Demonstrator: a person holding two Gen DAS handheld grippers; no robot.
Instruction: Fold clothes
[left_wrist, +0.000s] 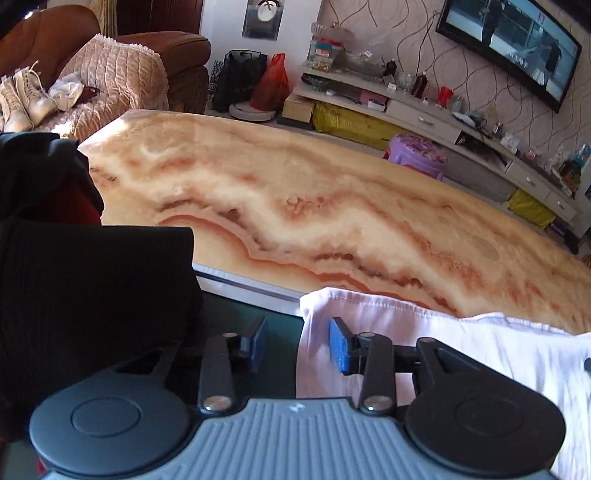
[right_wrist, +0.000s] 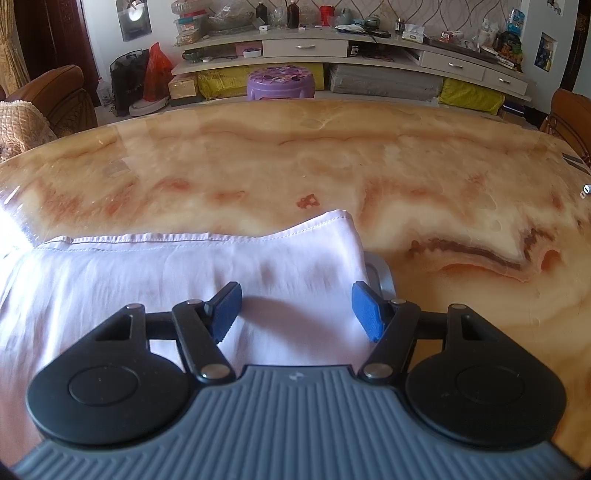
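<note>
A white garment (right_wrist: 177, 280) lies on the near part of the marble table (right_wrist: 332, 162), its hemmed edge toward the room; the right gripper (right_wrist: 295, 310) hangs over its corner, tongs spread wide with cloth between them but not pinched; the left gripper (left_wrist: 298, 343) is also spread at the opposite corner, beside dark clothes (left_wrist: 92, 280) at the table's end

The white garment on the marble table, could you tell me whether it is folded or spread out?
Cannot tell for sure. The white garment lies mostly flat, its stitched hem showing, one corner raised; any layers underneath are hidden.
</note>
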